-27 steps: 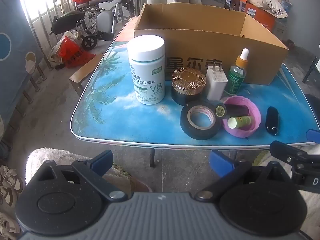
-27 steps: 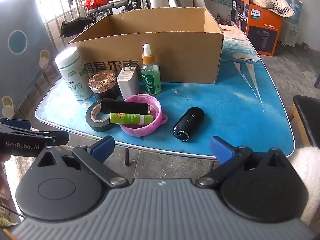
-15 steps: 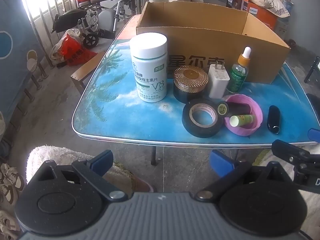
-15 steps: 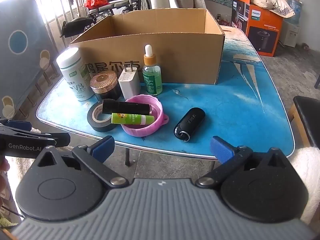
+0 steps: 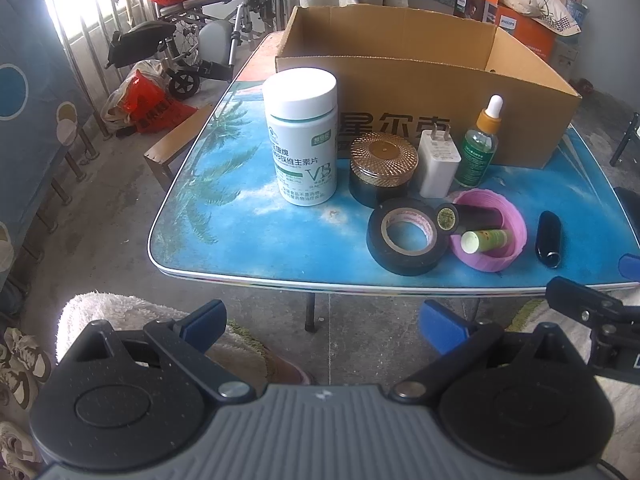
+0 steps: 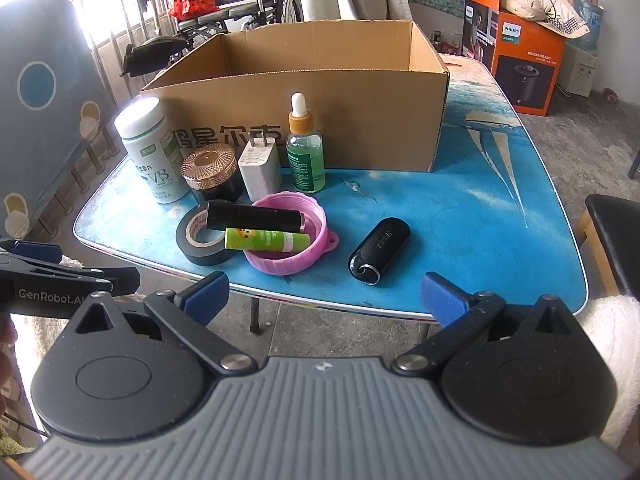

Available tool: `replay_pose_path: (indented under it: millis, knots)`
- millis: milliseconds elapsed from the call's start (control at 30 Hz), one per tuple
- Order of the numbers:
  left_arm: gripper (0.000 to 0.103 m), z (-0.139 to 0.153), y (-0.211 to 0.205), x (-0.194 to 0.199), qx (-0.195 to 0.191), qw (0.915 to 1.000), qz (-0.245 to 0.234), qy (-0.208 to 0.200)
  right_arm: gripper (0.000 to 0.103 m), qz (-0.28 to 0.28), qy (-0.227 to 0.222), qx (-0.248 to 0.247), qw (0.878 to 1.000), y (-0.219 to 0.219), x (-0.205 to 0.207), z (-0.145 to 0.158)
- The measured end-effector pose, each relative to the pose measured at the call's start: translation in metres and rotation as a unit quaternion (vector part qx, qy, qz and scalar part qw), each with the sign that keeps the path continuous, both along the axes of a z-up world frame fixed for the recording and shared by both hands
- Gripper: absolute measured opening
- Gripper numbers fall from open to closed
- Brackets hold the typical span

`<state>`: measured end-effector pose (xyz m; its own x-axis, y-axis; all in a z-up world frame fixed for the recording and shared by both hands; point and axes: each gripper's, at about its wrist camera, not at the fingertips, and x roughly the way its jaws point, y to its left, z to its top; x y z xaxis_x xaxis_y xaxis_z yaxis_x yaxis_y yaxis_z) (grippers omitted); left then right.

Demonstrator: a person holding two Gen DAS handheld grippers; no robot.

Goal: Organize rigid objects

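On the blue table (image 5: 248, 236) stand a white vitamin bottle (image 5: 302, 140), a gold-lidded black jar (image 5: 382, 168), a white charger (image 5: 438, 160) and a green dropper bottle (image 5: 478, 148), in front of an open cardboard box (image 5: 424, 76). Nearer lie a black tape roll (image 5: 406, 240), a pink ring lid (image 5: 490, 236) carrying a black tube (image 6: 254, 218) and a green lip balm (image 6: 266, 239), and a black oval case (image 6: 378, 250). My left gripper (image 5: 322, 322) and right gripper (image 6: 324, 292) are open, empty, before the table's front edge.
A wheelchair (image 5: 192, 48) and red bags (image 5: 150, 104) stand at the far left. An orange Philips box (image 6: 516, 64) stands at the back right. A dark stool (image 6: 616, 236) is at the right of the table. The box (image 6: 304, 92) interior looks empty.
Both grippers have moved slightly closer to the table. The objects have not moved.
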<state>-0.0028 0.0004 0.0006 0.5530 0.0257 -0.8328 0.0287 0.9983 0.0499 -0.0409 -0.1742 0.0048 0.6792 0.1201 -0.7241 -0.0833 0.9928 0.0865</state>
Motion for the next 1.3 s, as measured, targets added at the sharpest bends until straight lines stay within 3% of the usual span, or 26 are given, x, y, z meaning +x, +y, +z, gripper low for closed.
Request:
replay_pose_path:
  millis: [1300]
  knots:
    - [0.103, 0.001, 0.0002, -0.0015, 0.002, 1.0, 0.0, -0.001, 0.102, 0.002, -0.008, 0.001, 1.0, 0.0012, 0.0036, 0.0027]
